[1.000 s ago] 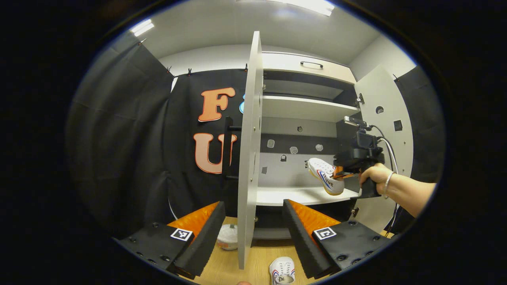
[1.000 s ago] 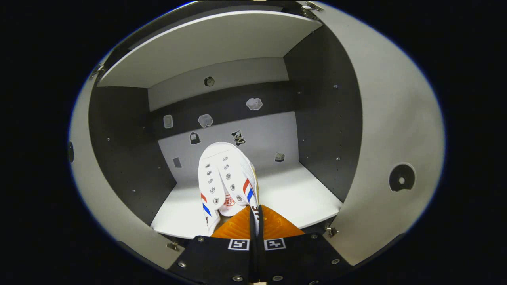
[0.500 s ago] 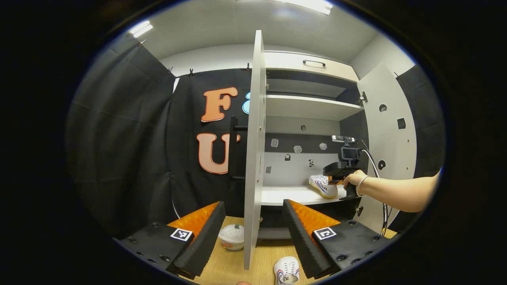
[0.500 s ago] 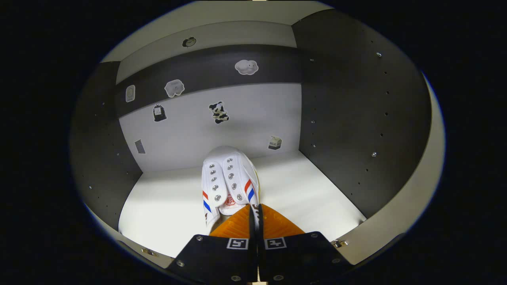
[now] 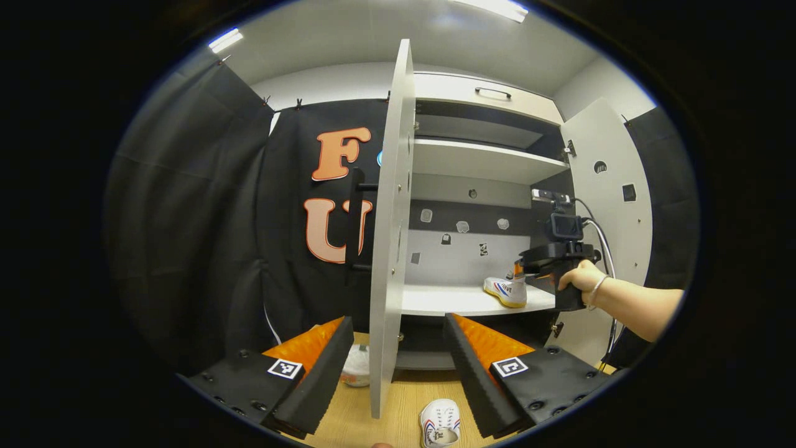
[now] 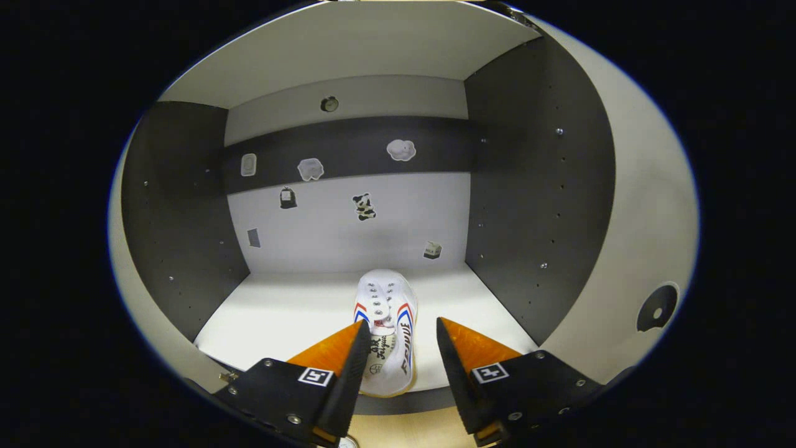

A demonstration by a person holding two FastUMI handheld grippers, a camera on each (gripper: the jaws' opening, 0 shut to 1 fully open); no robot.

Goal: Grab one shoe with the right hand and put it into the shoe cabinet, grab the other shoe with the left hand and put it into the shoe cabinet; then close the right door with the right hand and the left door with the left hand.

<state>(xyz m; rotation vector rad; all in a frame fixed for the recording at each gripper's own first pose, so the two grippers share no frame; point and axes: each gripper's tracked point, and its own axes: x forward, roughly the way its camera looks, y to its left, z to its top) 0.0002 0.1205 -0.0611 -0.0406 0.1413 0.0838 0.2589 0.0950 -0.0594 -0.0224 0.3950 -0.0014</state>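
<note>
Right gripper view shows 1 white shoe (image 6: 385, 333) lying on the white shelf (image 6: 280, 311) of the shoe cabinet (image 6: 535, 205), between the spread, empty fingers of the right claw (image 6: 395, 351).

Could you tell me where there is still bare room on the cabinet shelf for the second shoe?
The shelf is bare left of the placed shoe, as far as the dark left wall. A narrower strip lies free on its right. The front middle is crowded by the open right gripper.
</note>
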